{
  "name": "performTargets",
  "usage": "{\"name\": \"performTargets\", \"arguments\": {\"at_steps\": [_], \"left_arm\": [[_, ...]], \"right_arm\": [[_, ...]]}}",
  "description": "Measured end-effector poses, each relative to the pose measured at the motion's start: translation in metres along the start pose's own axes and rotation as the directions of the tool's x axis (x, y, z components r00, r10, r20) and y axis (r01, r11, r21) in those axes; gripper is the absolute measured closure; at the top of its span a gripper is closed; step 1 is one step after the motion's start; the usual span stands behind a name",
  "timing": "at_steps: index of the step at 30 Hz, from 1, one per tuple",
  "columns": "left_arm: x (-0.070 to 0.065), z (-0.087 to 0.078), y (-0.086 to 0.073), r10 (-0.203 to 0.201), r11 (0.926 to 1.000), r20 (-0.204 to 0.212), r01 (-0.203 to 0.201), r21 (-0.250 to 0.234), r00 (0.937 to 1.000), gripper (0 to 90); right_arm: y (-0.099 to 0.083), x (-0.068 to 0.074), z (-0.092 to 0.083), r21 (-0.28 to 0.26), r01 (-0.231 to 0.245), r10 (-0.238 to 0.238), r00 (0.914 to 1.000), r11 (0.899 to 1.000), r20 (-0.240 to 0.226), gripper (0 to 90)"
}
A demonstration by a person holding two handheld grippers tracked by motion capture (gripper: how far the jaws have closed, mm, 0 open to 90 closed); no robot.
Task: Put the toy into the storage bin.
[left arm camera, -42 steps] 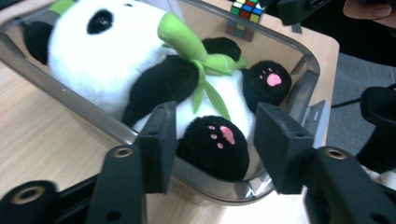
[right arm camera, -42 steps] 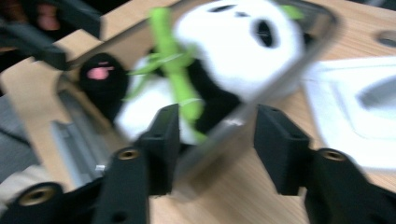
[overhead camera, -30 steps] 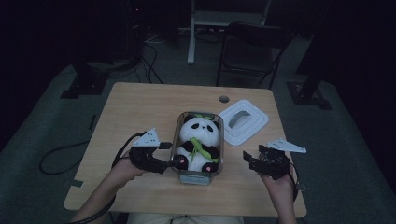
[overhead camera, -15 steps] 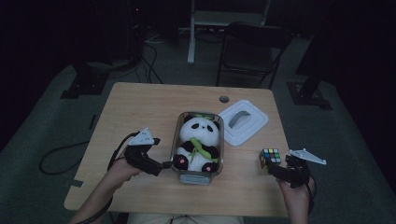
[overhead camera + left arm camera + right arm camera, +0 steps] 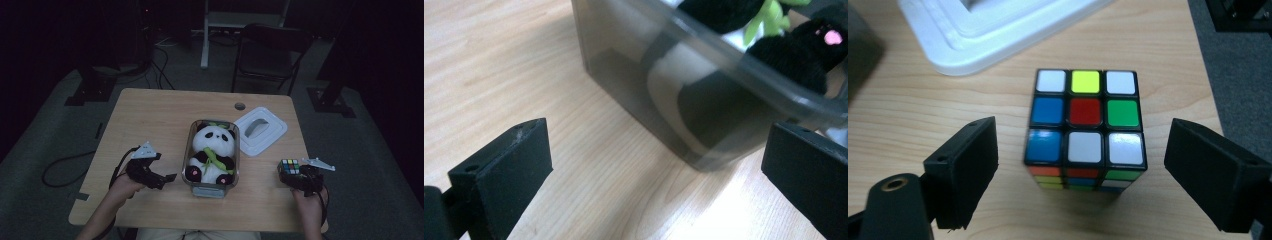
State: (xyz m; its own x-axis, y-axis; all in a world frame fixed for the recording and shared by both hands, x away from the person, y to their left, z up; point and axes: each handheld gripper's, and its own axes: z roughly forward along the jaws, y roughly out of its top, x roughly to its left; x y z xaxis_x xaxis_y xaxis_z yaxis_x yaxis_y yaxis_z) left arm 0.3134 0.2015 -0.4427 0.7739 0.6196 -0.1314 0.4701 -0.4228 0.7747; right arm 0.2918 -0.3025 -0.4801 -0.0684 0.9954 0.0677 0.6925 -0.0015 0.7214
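Toward four o'clock on the counter, a puzzle cube is being left standing between the widely spread, empty right tongs; their jaws have just been opening. Being judged rigid, light and slick, it is best gripped on opposite flat faces. Left tongs are being held wide open, empty, beside the clear box.

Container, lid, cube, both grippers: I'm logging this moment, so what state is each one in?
Clear container: open, panda plush inside.
White lid: off, lying on the table beside the container.
Puzzle cube: scrambled, resting on the table between the jaws, untouched.
Left gripper: open, at the container's corner.
Right gripper: open, jaws just widened.
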Motion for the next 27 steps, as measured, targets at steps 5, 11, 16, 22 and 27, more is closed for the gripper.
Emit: {"name": "performTargets", "arguments": {"at_steps": [5,11,16,22,27], "left_arm": [[0.000,0.005,-0.003,-0.002,1.0000,-0.011,0.002,-0.001,0.9999,0.4],[0.001,0.010,-0.008,-0.008,0.9999,-0.010,0.008,0.013,0.9999,0.4],[0.003,0.012,-0.011,-0.021,0.9996,-0.005,0.021,0.016,0.9998,0.5],[0.004,0.013,-0.013,-0.024,0.9996,-0.007,0.024,0.017,0.9997,0.5],[0.005,0.012,-0.012,-0.024,0.9995,-0.009,0.025,0.019,0.9997,0.5]], "right_arm": [[-0.003,-0.002,0.017,0.034,0.005,-0.006,0.9997,0.999,0.022,19.6],[-0.005,-0.006,0.023,0.046,-0.002,0.002,1.0000,0.999,-0.003,32.4],[-0.004,-0.008,0.023,0.051,0.020,-0.020,0.9998,0.998,-0.002,33.4],[-0.002,-0.008,0.022,0.061,0.030,-0.029,0.9994,0.998,-0.017,33.9],[-0.001,-0.007,0.020,0.062,0.036,-0.034,0.9984,0.997,-0.045,33.9]]}}
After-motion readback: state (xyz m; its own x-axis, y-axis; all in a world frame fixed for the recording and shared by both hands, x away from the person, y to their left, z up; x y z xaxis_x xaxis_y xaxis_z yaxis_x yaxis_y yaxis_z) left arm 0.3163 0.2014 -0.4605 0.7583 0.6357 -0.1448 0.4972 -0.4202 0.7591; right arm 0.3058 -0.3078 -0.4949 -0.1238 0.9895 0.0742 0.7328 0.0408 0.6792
